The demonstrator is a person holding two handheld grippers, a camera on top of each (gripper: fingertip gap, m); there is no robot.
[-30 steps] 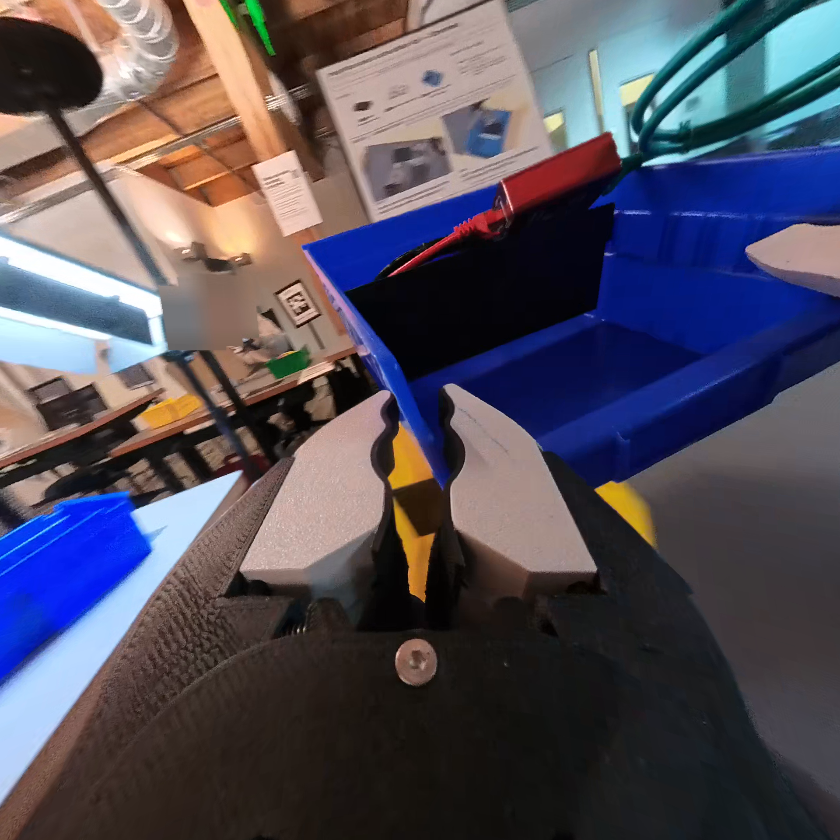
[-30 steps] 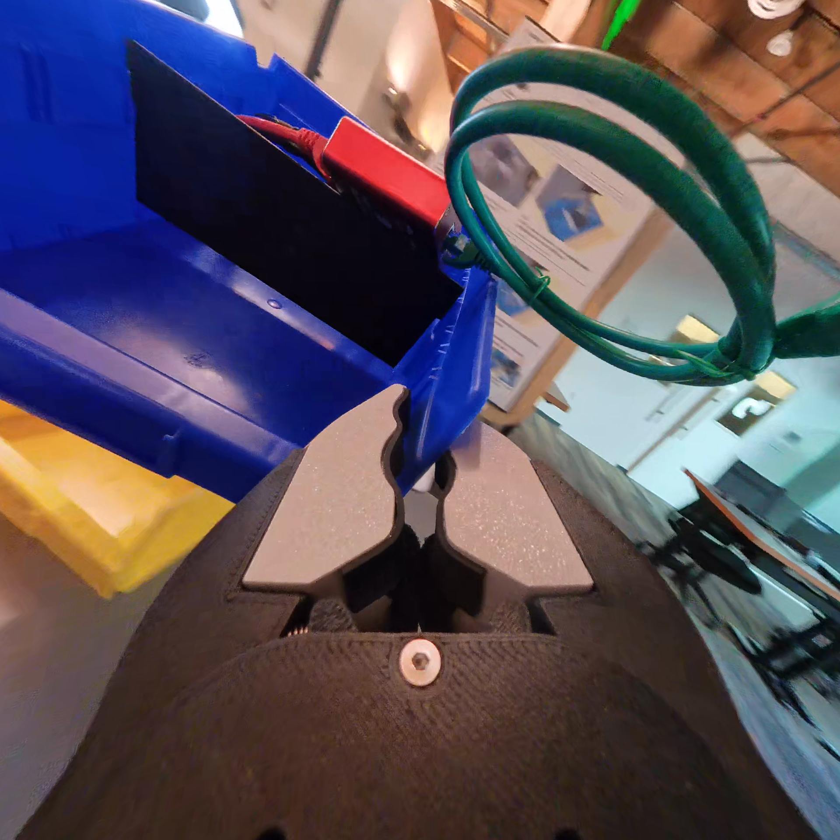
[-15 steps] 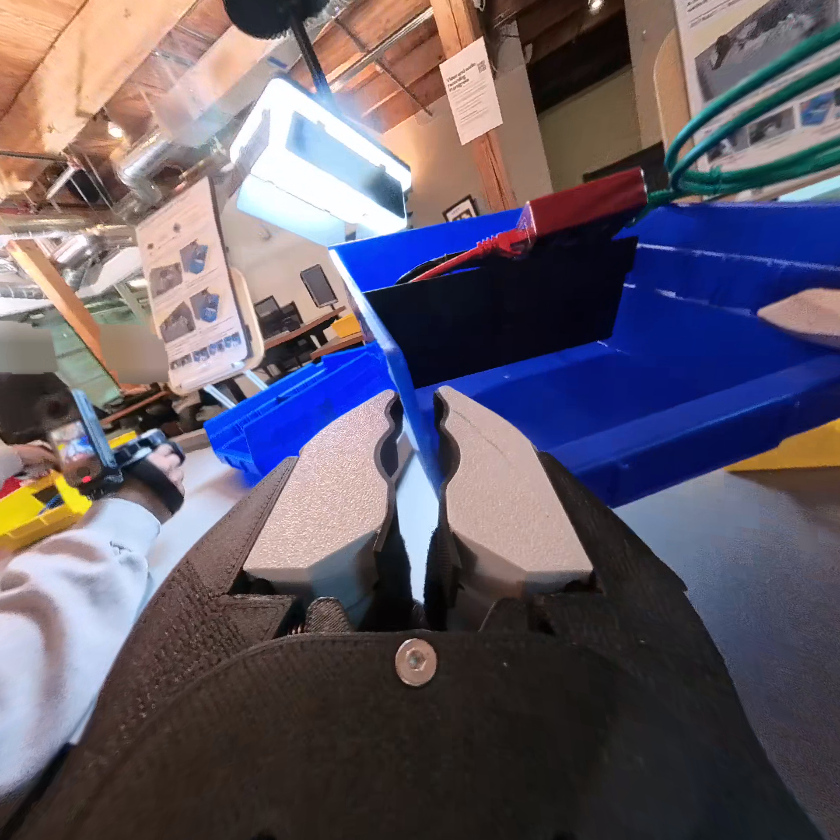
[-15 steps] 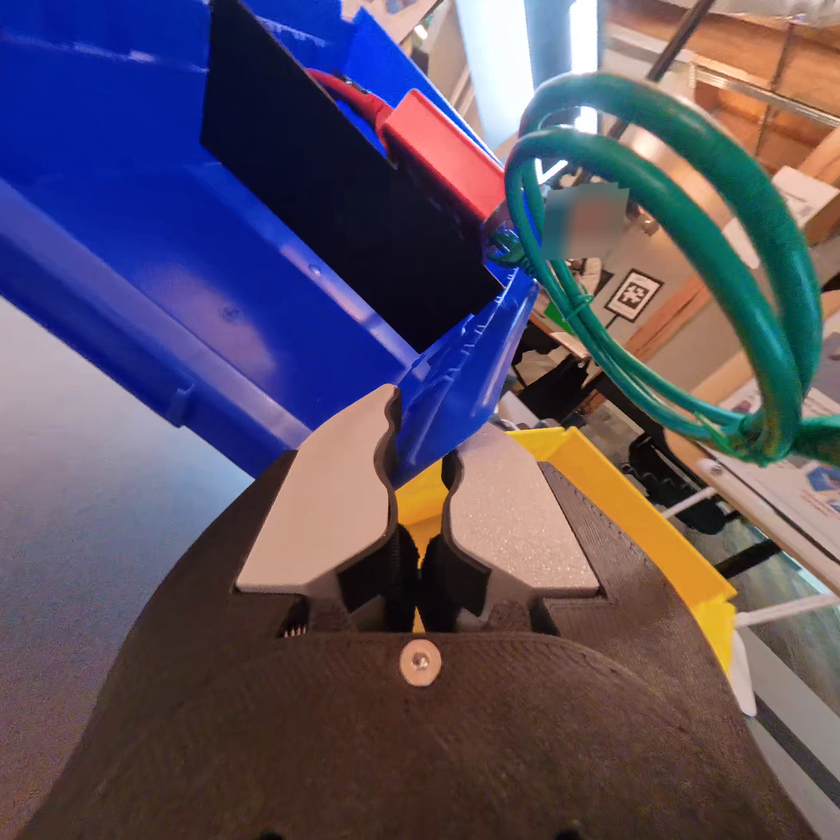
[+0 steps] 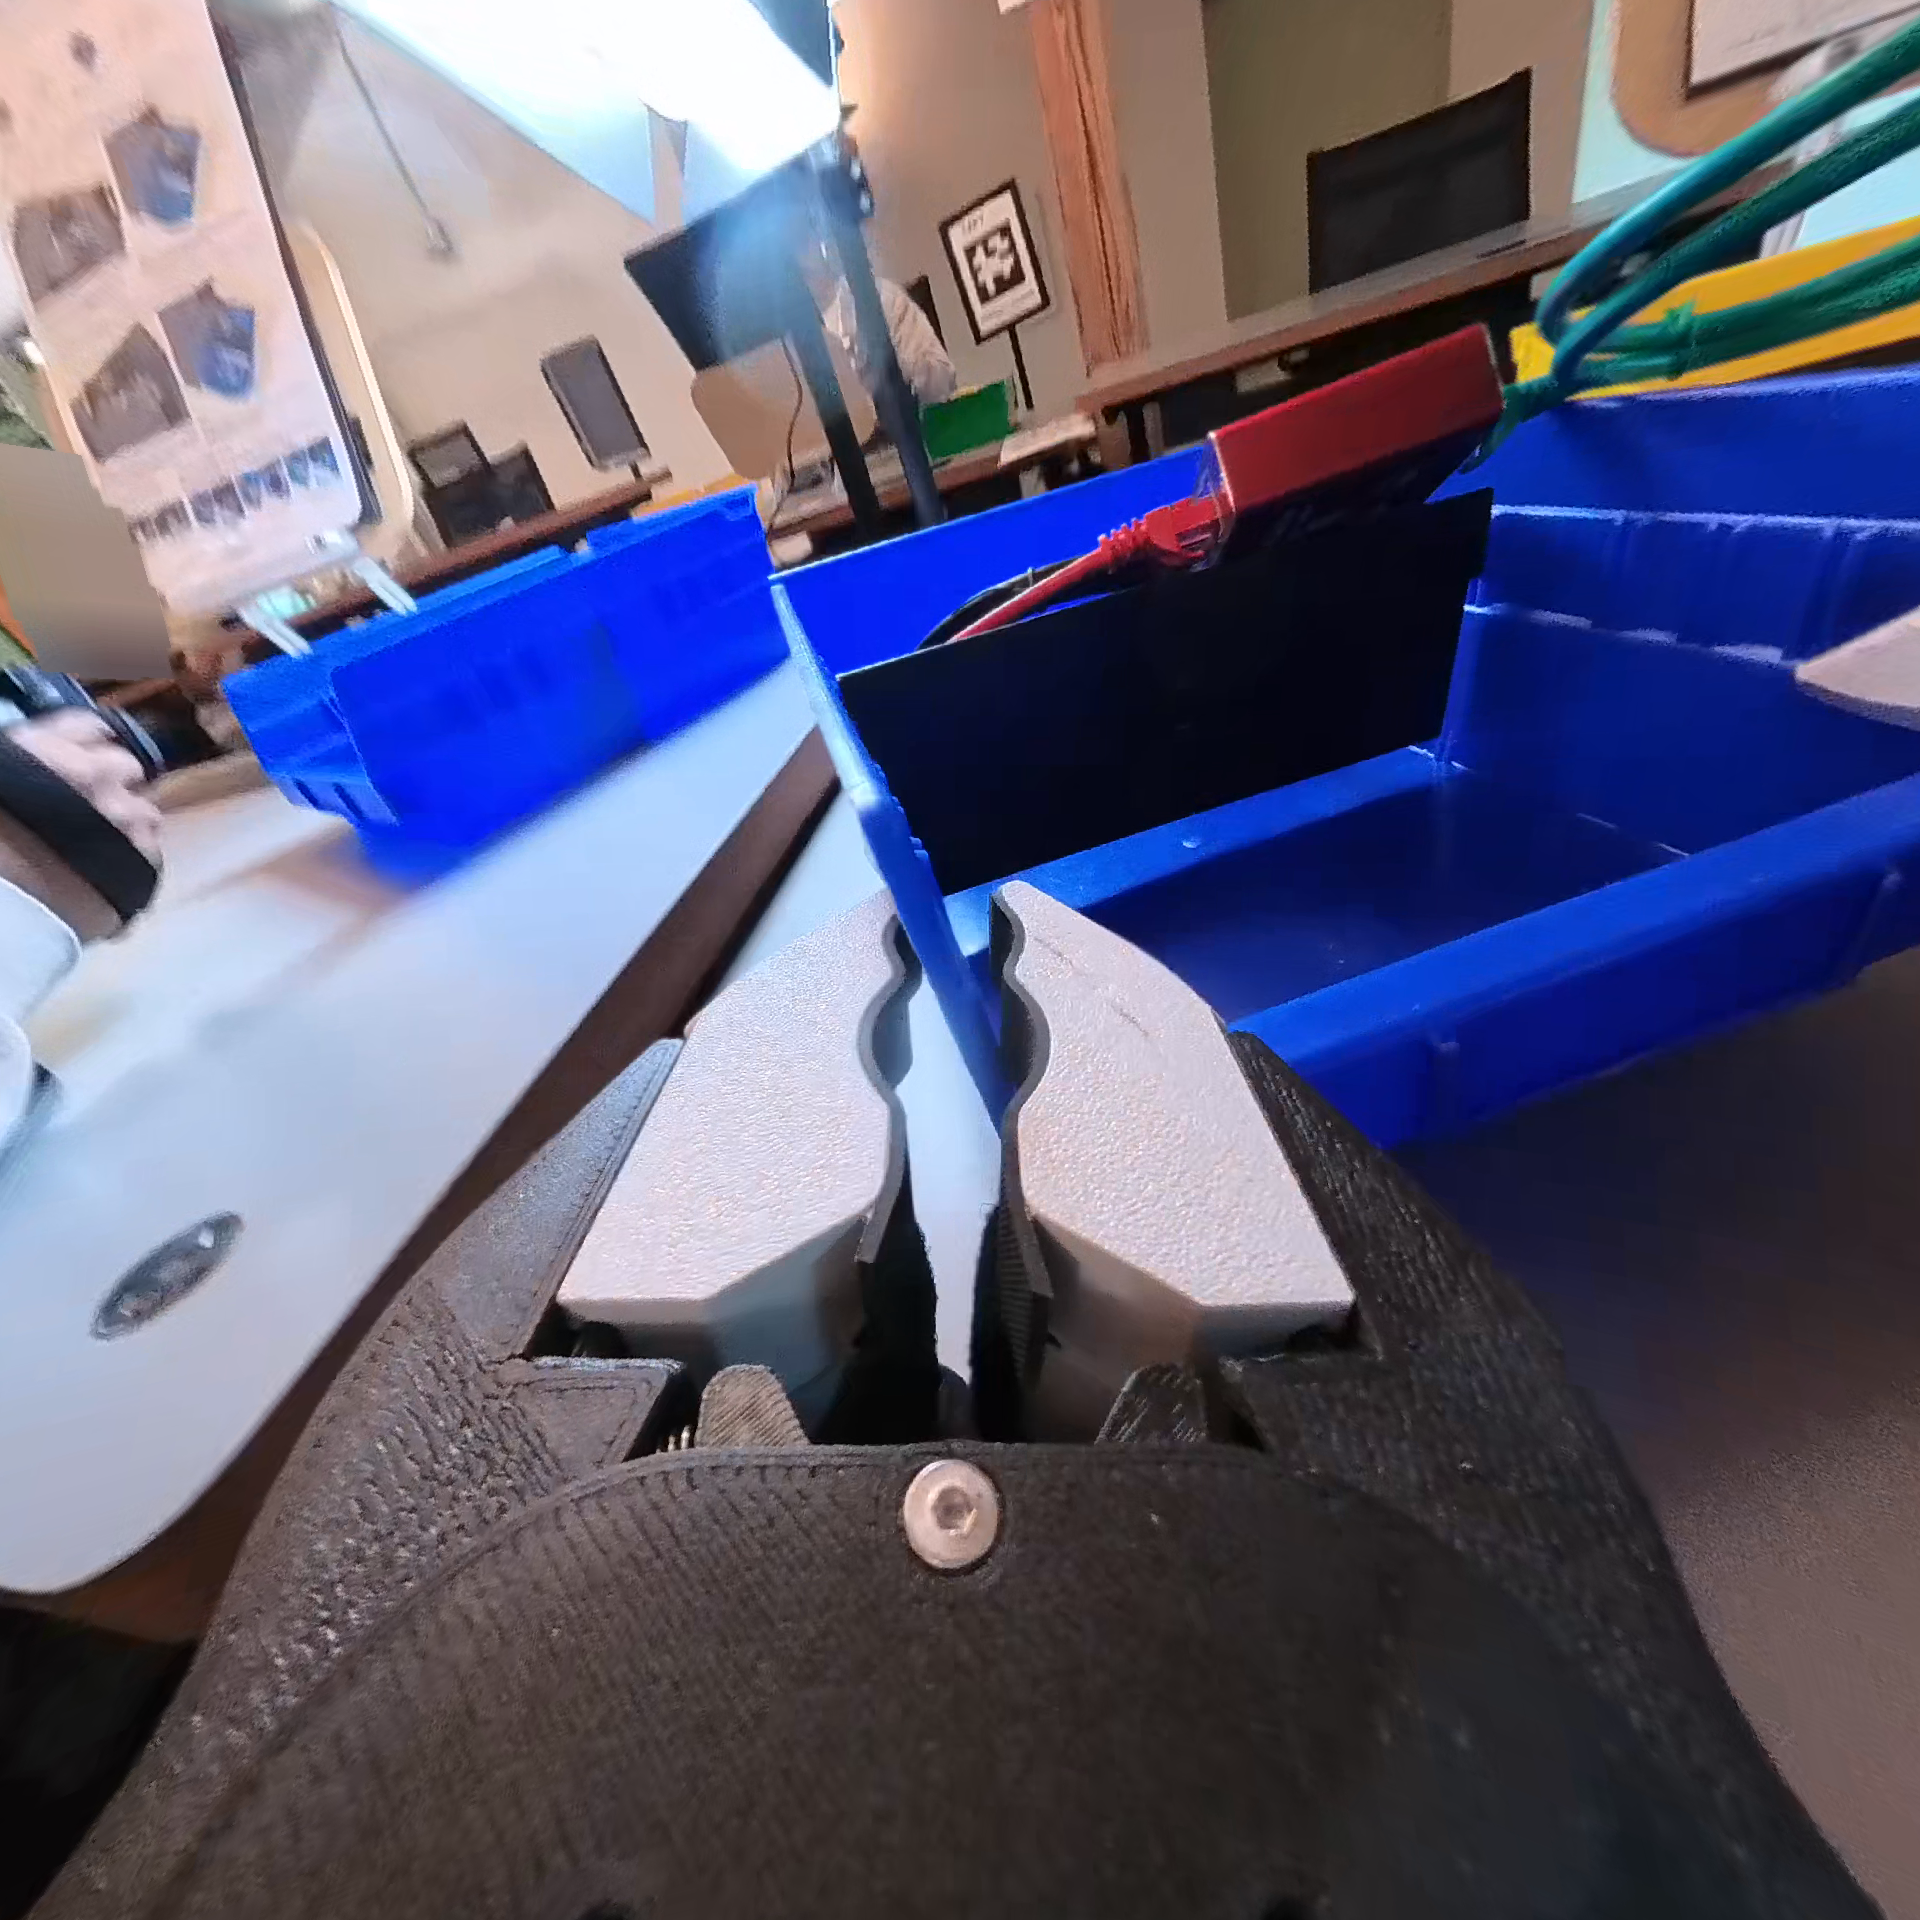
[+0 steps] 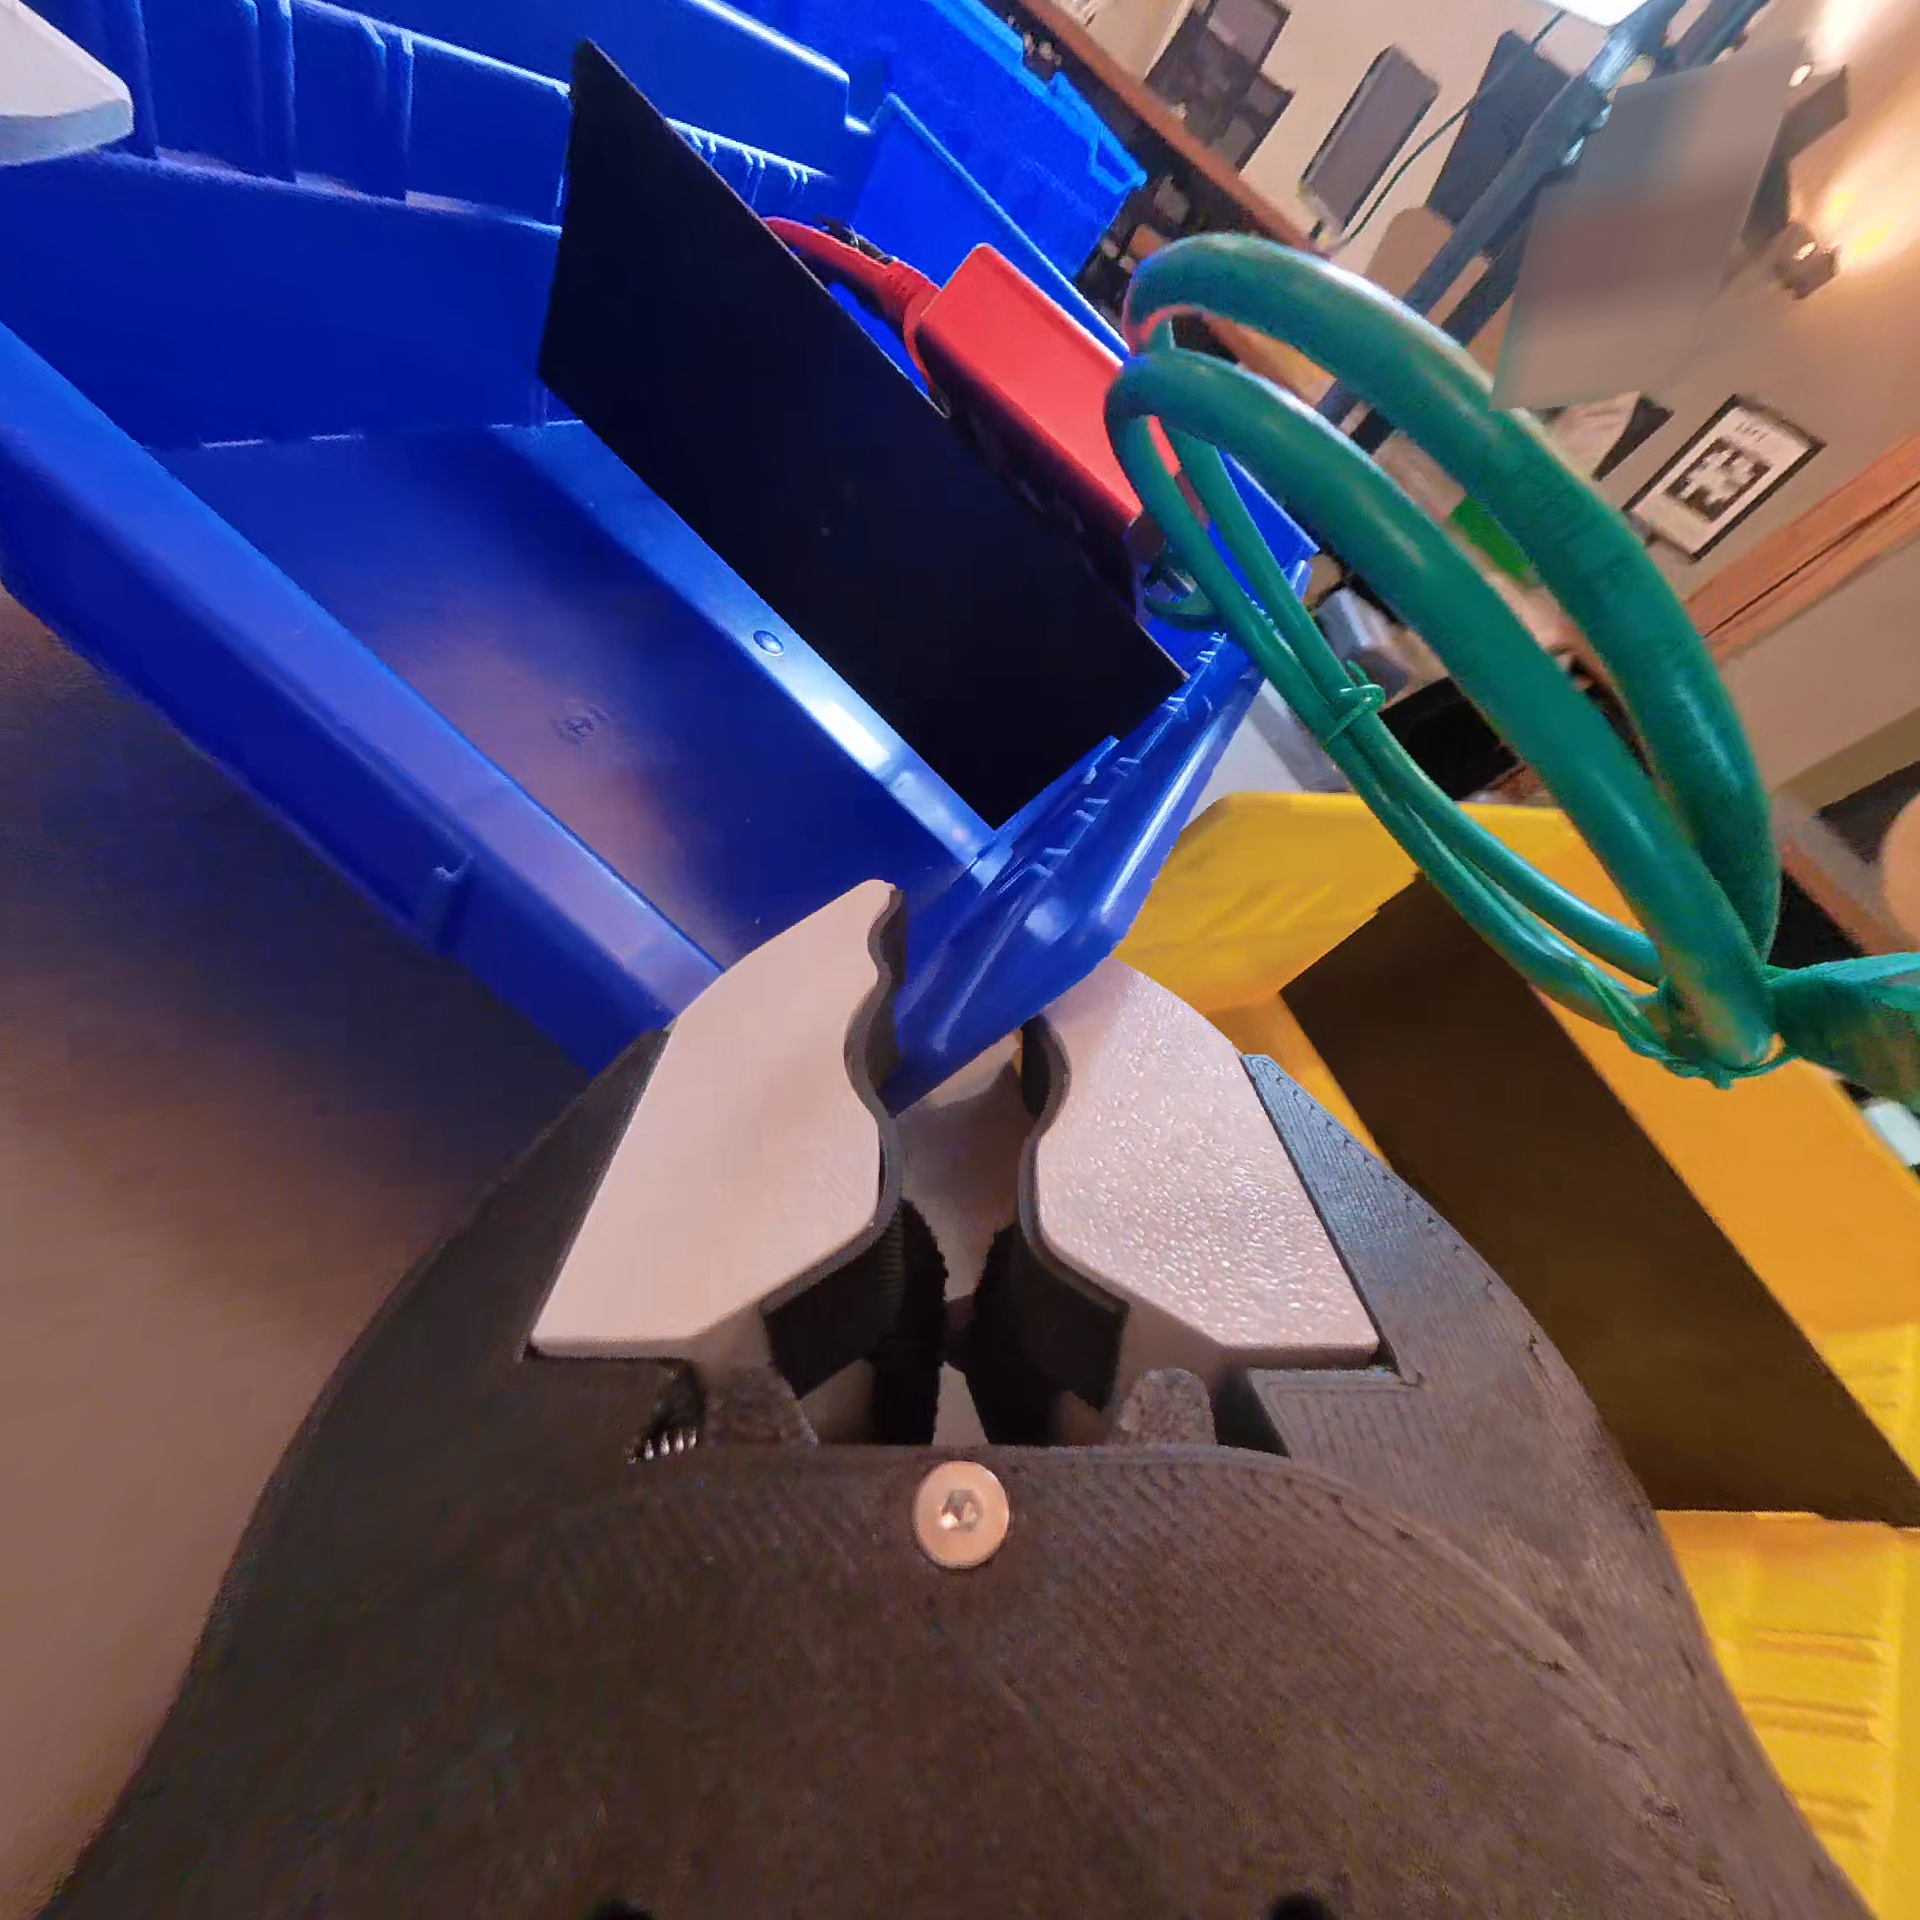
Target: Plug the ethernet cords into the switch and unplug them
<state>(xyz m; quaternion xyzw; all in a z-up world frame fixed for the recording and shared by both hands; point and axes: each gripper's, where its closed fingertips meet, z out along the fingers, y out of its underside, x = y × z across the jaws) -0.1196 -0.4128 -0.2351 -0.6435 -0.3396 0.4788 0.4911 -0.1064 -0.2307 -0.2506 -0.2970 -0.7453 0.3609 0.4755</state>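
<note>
Switch (image 6: 1023, 400), red, sits in blue bin (image 5: 1558, 935); my left gripper (image 5: 948, 971) and right gripper (image 6: 961, 992) pinch bin walls. Carrying step; next, set bin on desk (image 5: 260, 1091).

The black divider (image 5: 1143, 727) in the blue bin (image 5: 1558, 966) hides most of the red switch (image 5: 1351, 431) and red cord (image 5: 1039, 613) behind it. The green cord (image 6: 1558, 582) runs off the right wrist view's edge, its plug cut off. Far benches in the left wrist view are smeared with blur.
</note>
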